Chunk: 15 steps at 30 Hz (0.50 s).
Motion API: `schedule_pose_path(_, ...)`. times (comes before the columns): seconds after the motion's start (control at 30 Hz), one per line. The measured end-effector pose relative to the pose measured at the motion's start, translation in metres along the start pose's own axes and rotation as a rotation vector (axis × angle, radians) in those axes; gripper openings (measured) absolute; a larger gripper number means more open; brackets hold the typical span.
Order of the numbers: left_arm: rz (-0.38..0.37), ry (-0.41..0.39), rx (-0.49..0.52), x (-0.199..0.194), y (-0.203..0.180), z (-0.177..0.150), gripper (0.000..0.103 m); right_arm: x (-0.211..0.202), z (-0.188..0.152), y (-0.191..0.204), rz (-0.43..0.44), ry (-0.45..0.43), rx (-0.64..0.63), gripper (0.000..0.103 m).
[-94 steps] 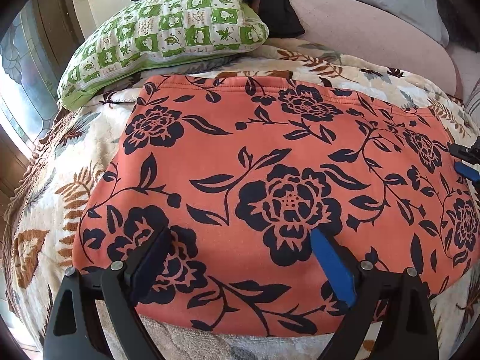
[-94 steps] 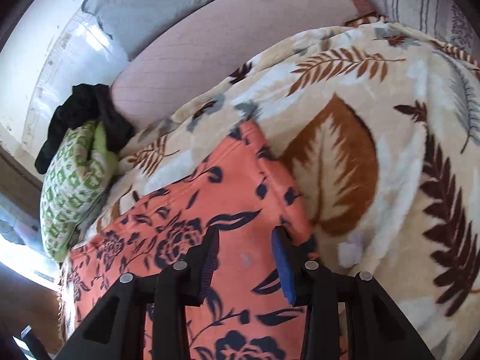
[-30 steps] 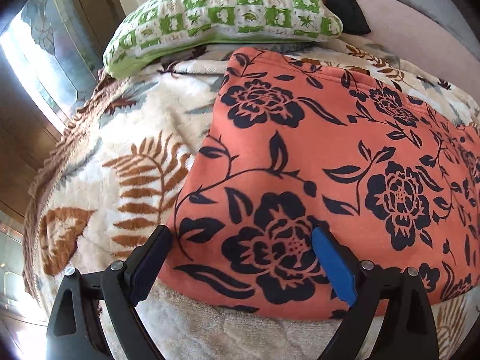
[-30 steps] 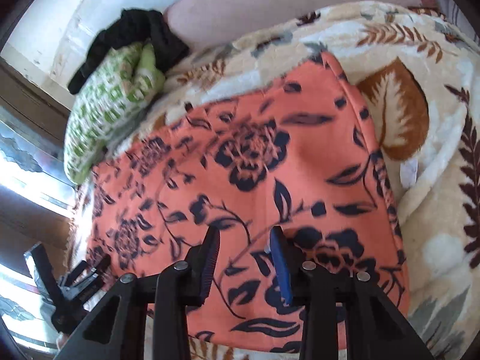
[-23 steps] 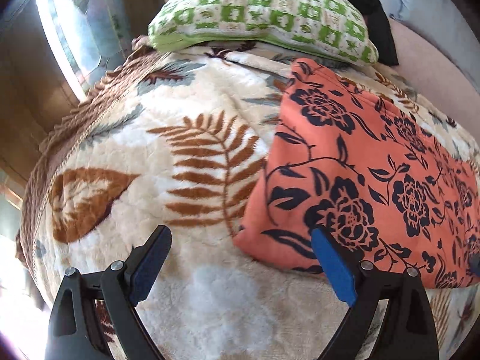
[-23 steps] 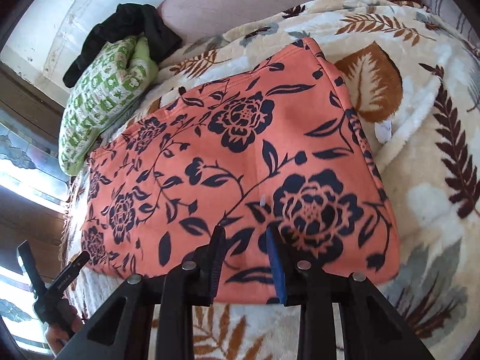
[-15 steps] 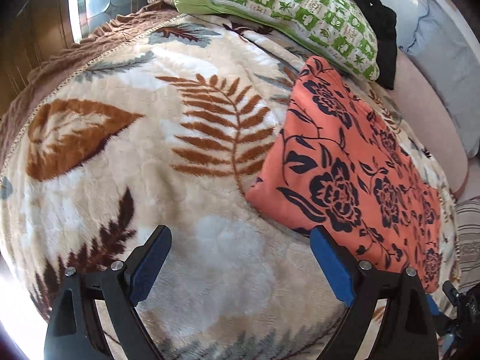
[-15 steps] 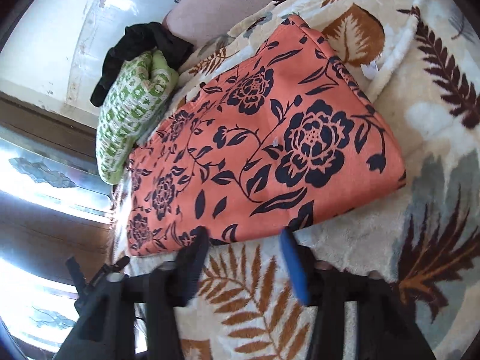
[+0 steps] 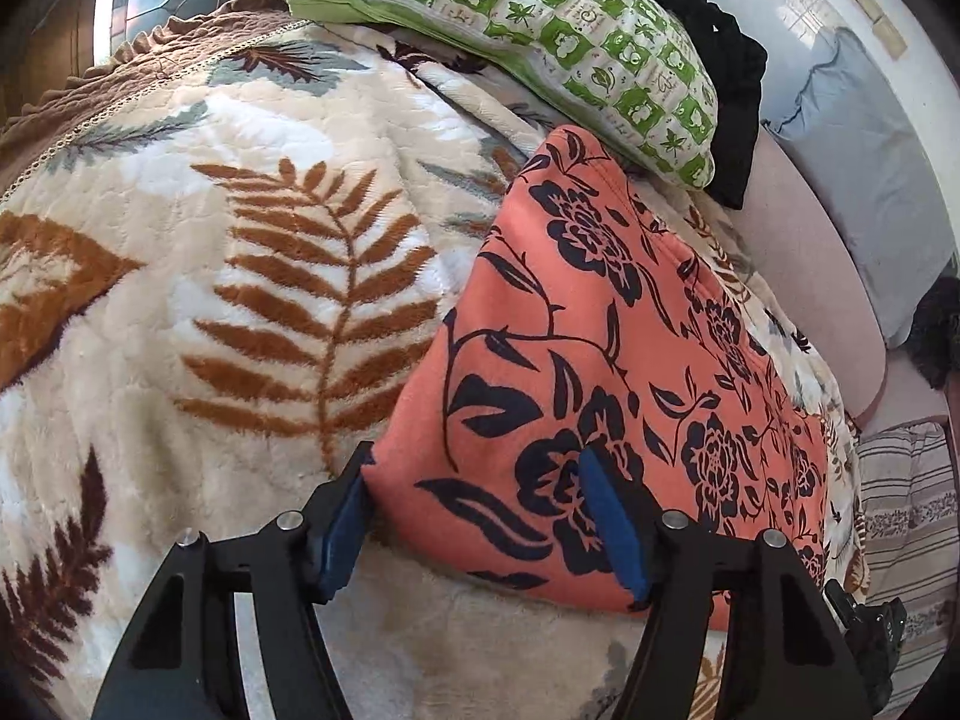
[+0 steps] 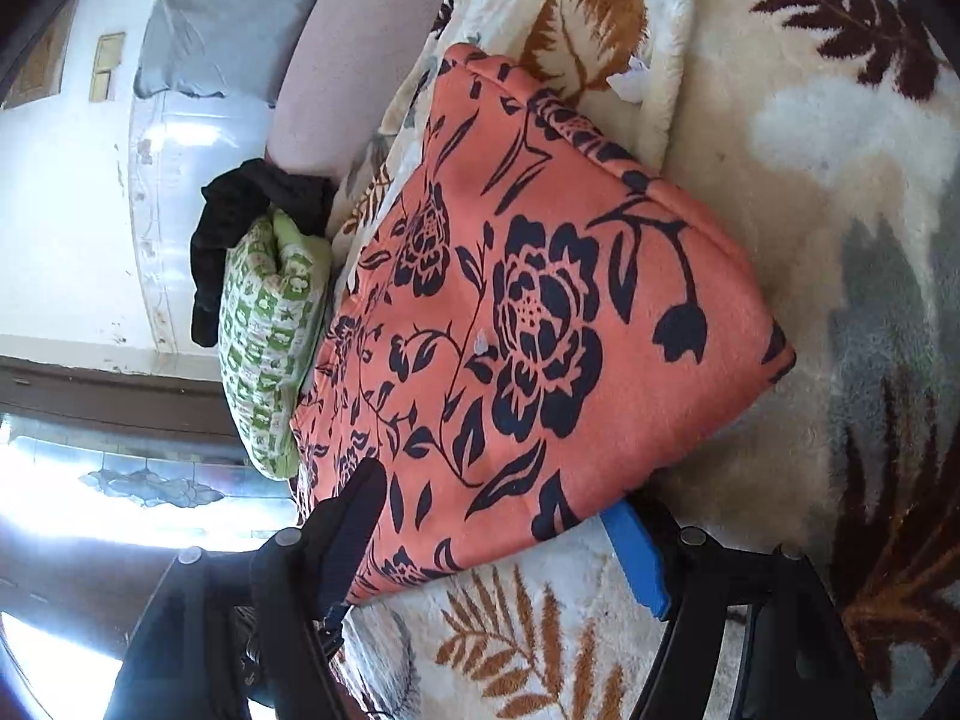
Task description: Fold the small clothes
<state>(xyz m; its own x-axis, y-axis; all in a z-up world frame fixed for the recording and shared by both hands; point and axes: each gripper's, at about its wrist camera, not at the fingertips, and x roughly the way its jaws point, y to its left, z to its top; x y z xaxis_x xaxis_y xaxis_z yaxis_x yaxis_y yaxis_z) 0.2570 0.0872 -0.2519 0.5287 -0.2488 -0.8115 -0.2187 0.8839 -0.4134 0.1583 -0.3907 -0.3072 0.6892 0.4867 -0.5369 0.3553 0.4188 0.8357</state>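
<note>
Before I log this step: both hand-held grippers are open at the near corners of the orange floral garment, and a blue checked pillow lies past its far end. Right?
Nearly. The pillow is green checked, not blue, as the left wrist view shows. The rest holds: left hand-held gripper and right hand-held gripper are open at the garment's near corners.

Home bedroom, prob. Bed w/ plush leaf-print blanket (image 9: 252, 276), green-check pillow (image 9: 540, 30) at far end, grey pillow (image 9: 864, 168) by white wall, black garment (image 9: 726, 60) dumped behind. Patterned glass window (image 10: 150, 480) in dark wood frame. Striped bedding (image 9: 900, 510) off to one side.
</note>
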Motion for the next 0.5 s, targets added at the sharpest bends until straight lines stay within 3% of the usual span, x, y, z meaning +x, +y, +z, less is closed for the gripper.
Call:
schedule_pose_path(0.07, -0.024, -0.023, -0.006, 0.000, -0.002, 0.002, 0.068, -0.001, 0.004, 0.000, 0.018, -0.055, -0.001, 0.073)
schedule_pose_path(0.13, -0.048, -0.042, 0.005, -0.002, -0.006, 0.004, 0.058, 0.002, 0.008, 0.001, 0.016, -0.094, -0.021, 0.072)
schedule_pose_path(0.23, -0.064, -0.039, 0.000, 0.002, -0.008, 0.006, 0.058, 0.007, 0.013, 0.004, -0.006, -0.115, -0.060, 0.065)
schedule_pose_path(0.27, -0.066, -0.026, -0.011, 0.005, -0.007, 0.007, 0.058, 0.008, 0.014, 0.005, -0.015, -0.120, -0.074, 0.055)
schedule_pose_path(0.3, -0.067, -0.013, -0.019, 0.009, -0.006, 0.007, 0.058, 0.011, 0.016, 0.006, -0.033, -0.121, -0.089, 0.038)
schedule_pose_path(0.33, -0.066, -0.003, -0.025, 0.012, -0.005, 0.007, 0.058, 0.014, 0.018, 0.007, -0.060, -0.120, -0.101, 0.031)
schedule_pose_path(0.47, -0.059, -0.012, -0.021, 0.015, -0.008, 0.007, 0.059, 0.015, 0.019, 0.008, -0.095, -0.144, -0.128, 0.022)
schedule_pose_path(0.5, -0.066, -0.017, -0.026, 0.016, -0.007, 0.007, 0.044, 0.015, 0.018, 0.013, -0.115, -0.155, -0.161, 0.019)
